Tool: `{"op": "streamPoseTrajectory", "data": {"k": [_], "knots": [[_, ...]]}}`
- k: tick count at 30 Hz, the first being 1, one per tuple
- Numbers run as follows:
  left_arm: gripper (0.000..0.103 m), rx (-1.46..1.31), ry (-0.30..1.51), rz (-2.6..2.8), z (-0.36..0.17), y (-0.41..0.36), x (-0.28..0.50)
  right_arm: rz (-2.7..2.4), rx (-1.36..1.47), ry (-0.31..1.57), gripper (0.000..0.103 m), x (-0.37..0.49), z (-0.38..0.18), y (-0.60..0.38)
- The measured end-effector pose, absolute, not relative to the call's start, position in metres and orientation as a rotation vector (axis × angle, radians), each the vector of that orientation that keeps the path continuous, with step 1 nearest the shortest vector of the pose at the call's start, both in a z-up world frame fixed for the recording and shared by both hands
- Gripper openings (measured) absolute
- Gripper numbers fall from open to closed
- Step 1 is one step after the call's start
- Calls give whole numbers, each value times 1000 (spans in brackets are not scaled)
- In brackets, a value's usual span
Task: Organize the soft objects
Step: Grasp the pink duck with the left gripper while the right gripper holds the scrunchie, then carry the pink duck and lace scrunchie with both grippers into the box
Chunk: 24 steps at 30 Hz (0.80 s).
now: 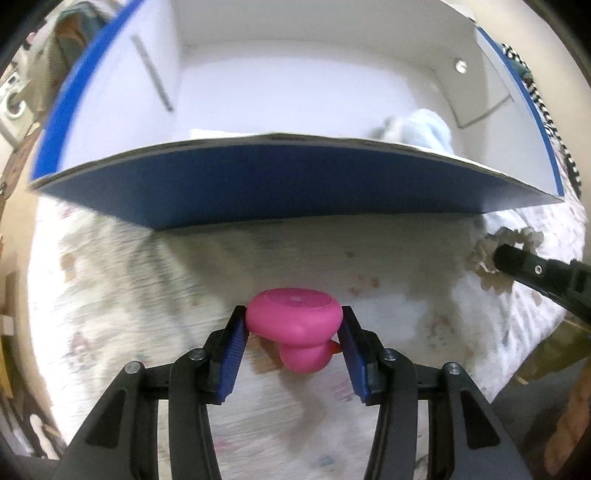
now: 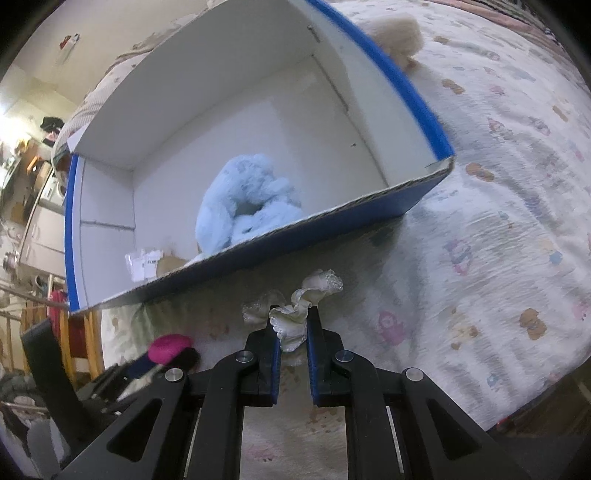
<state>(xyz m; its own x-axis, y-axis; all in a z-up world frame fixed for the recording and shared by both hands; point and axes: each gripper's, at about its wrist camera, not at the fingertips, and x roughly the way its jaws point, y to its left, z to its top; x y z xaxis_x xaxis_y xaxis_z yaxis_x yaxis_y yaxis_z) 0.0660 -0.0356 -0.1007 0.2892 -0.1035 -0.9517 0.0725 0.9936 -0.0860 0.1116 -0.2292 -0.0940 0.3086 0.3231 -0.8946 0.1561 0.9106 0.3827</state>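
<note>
My left gripper (image 1: 293, 317) is shut on a pink rubber duck (image 1: 293, 325), held above the bedspread just in front of the blue box (image 1: 258, 181). My right gripper (image 2: 293, 317) is shut on a cream lace scrunchie (image 2: 295, 317), also in front of the box (image 2: 332, 218). A fluffy light-blue soft toy (image 2: 243, 199) lies inside the box; it shows over the wall in the left wrist view (image 1: 424, 129). The right gripper with the scrunchie (image 1: 491, 254) shows at the right in the left wrist view. The duck (image 2: 170, 347) shows low left in the right wrist view.
The box is white inside and sits on a patterned bedspread (image 2: 498, 221). A beige plush item (image 2: 399, 33) lies behind the box's far right corner. White tags (image 2: 142, 264) lie in the box. Room furniture and clutter (image 2: 33, 192) stand off the bed's left.
</note>
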Motion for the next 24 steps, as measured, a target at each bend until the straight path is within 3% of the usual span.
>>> {"op": "streamPoseTrajectory", "data": {"k": [10,17,24], "knots": [[45,-25,1221,-1,-78,5,45,205,364,1271,14,98,-84,-202],[45,-97,1096,-14,6,31,25,307,311,1166,14,87,-32,-181],[45,-83,971,-47,63,11,53,337,265,1047,14,101,19,-176]]}}
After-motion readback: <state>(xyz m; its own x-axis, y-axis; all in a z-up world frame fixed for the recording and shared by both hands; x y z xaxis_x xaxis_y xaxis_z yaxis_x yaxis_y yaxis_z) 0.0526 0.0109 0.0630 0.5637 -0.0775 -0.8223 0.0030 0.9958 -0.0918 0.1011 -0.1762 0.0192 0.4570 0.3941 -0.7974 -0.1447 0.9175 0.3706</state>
